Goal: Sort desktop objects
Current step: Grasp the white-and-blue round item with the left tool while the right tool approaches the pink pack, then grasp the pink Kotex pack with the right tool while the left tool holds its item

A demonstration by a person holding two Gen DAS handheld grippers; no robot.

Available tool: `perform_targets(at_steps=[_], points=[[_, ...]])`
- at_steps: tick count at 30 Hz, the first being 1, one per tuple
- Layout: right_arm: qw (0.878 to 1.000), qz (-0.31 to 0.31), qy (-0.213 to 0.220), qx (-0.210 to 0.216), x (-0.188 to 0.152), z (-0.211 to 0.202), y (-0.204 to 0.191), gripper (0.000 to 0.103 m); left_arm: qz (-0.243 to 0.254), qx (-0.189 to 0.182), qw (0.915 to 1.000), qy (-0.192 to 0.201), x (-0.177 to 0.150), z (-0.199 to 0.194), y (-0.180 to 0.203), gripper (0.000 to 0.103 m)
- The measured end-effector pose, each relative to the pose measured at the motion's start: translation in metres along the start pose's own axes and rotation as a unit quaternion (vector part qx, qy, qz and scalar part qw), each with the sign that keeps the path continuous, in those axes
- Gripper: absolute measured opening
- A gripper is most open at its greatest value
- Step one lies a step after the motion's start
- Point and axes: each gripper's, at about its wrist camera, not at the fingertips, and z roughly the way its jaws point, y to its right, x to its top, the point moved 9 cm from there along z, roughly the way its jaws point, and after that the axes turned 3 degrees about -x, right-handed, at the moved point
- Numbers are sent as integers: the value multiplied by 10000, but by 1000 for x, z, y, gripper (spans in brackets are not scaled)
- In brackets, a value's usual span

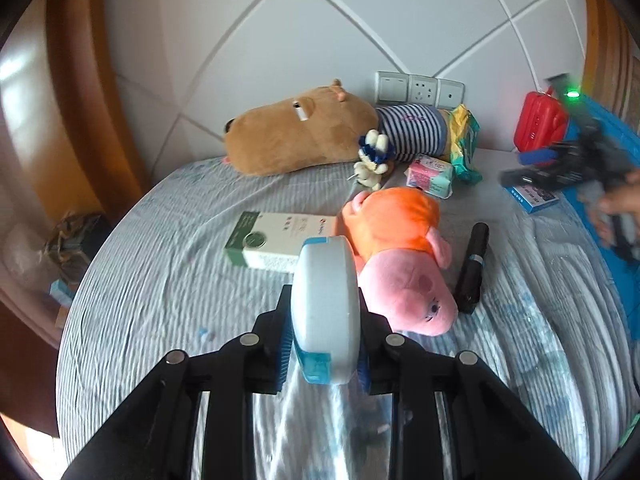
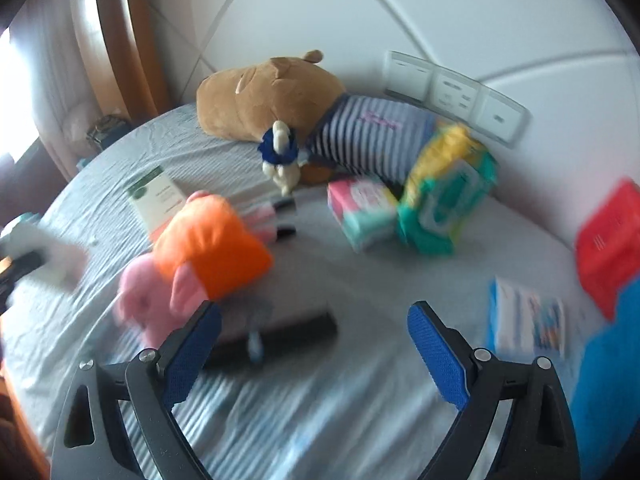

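My left gripper (image 1: 324, 344) clamps the round white container (image 1: 325, 308) on its flat faces, stiff, probably light and slippery, while my right gripper (image 2: 314, 344) stands wide apart, empty.

Bare sheet (image 1: 160, 300) left of pink pig plush (image 1: 400, 256) open; black tube (image 1: 474, 266) blocks right side.
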Motion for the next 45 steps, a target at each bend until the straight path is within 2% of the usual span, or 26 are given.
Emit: perform_targets(at_steps=[3, 8, 12, 17, 20, 22, 23, 24, 30, 33, 37, 45], points=[[9994, -344, 91, -26, 31, 50, -2, 95, -232, 83, 9997, 30, -11, -6, -10, 25], [9949, -952, -90, -317, 58, 121, -1, 95, -535, 191, 9983, 92, -27, -13, -20, 25], [9897, -1279, -282, -578, 72, 158, 9, 95, -594, 271, 9978, 62, -36, -19, -18, 25], [9849, -1385, -716, -751, 70, 200, 32, 95, -599, 375, 9975, 2, -48, -27, -13, 25], [9807, -1625, -767, -768, 64, 207, 31, 101, -602, 438, 9972, -33, -55, -32, -11, 25], [9773, -1768, -804, -851, 61, 211, 32, 98, -604, 479, 9970, -57, -59, -35, -9, 25], [9792, -1663, -789, -849, 63, 209, 35, 93, -592, 480, 9971, -47, -58, -37, -7, 25], [9812, -1554, -773, -846, 65, 207, 38, 82, -581, 481, 9971, -38, -57, -38, -5, 25], [9825, -1453, -741, -900, 65, 194, 48, 62, -509, 489, 9975, 20, -49, -49, 5, 25], [9877, -1213, -566, -812, 67, 176, 51, 60, -458, 489, 9977, 64, -45, -56, 12, 25], [9950, -852, -356, -374, 70, 142, 42, 60, -436, 459, 9979, 109, -40, -66, 21, 25], [9972, -698, 133, 224, 56, 25, -7, 60, -160, 301, 9992, 218, -24, -103, 45, 25]])
